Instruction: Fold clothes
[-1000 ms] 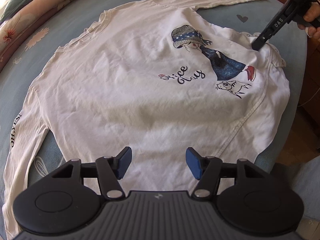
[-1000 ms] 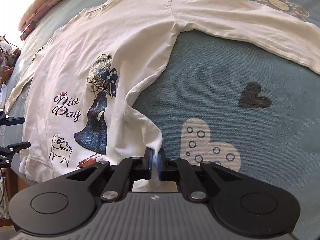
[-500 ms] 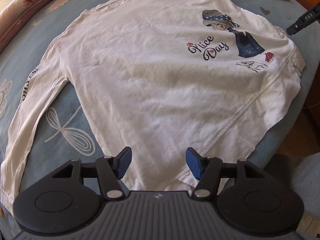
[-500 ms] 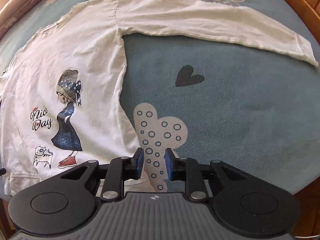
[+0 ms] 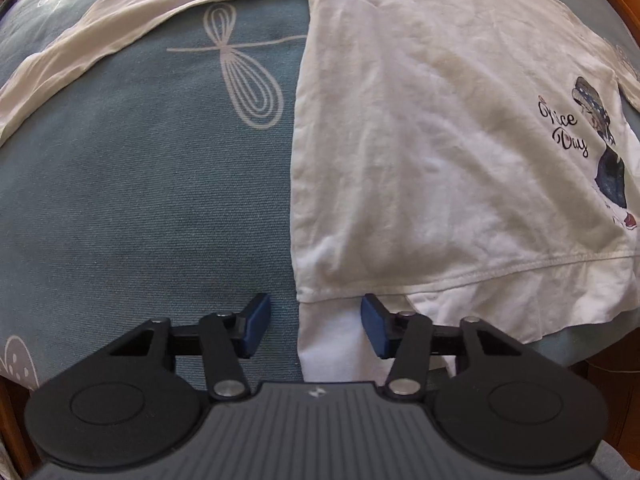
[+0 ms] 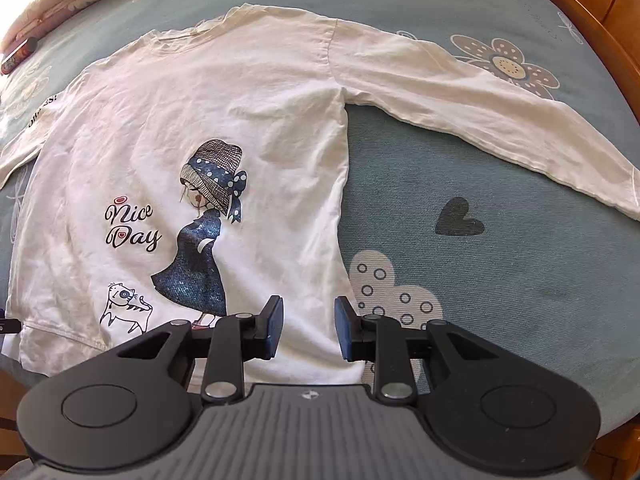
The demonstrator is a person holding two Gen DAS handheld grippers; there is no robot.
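A white long-sleeved shirt (image 6: 224,152) lies spread flat, print side up, on a blue patterned bed (image 6: 500,280), its hem reaching the bed's near edge. Bare bedding fills the left of the left wrist view and the right of the right wrist view. The left gripper (image 5: 315,325) stands wide open astride the shirt's lower left corner (image 5: 316,300). The right gripper (image 6: 309,329) is open over the lower right hem, apparently clear of the cloth.

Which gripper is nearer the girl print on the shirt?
Right. The right gripper hovers open just below the girl print; the left gripper sits open at the opposite hem corner of the shirt.
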